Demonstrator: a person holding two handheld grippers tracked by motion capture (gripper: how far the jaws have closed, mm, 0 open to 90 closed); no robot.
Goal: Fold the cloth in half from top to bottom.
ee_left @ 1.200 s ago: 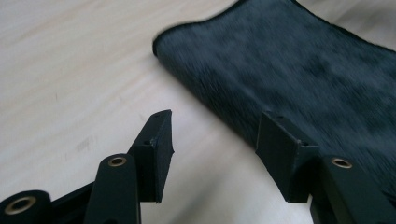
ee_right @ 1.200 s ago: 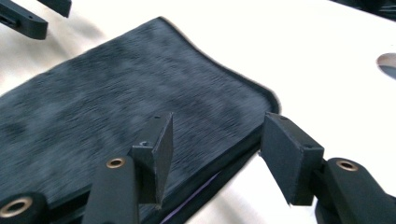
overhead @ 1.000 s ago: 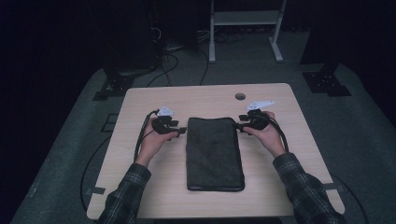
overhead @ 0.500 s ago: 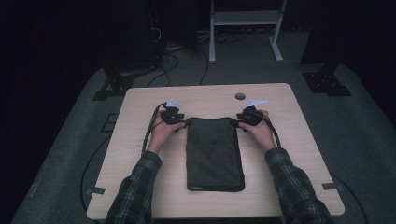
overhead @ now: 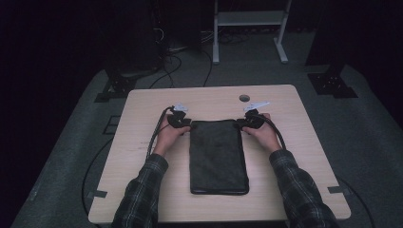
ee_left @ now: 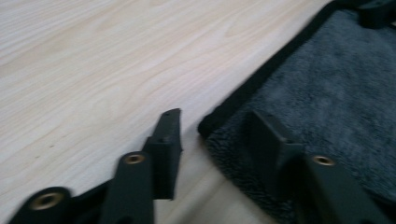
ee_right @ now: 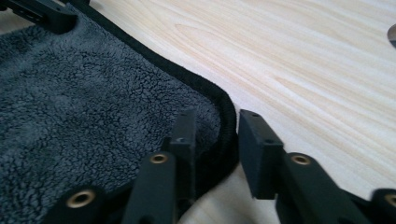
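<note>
High view: a big light wooden table (overhead: 142,190) sits under both hands, and the dark floor goes all around it. On the table lies a dark fuzzy towel (overhead: 217,159), folded into a long shape. It lies between the two claws and runs from them back toward the person.

The left claw (overhead: 186,124) is at the towel's far left corner. The right claw (overhead: 240,124) is at the far right corner. Beyond both claws the table top is bare wood up to the far edge. A small round hole (overhead: 244,98) is in the wood just past the right claw. Far behind the table stands a white frame (overhead: 249,28), and black cables (overhead: 180,52) lie on the floor near it. A black cable (overhead: 154,135) also hangs from the left claw across the table.

Left gripper view: the left claw (ee_left: 210,135) has just been closing. One jaw is on the bare wood, the other is on top of the towel (ee_left: 327,93). The corner sits in the gap, and the jaws do not squeeze it yet.

Right gripper view: the right claw (ee_right: 215,135) has just been closing too. Its jaws stand close on each side of the towel's black edge (ee_right: 224,112) and seem to pinch it.
</note>
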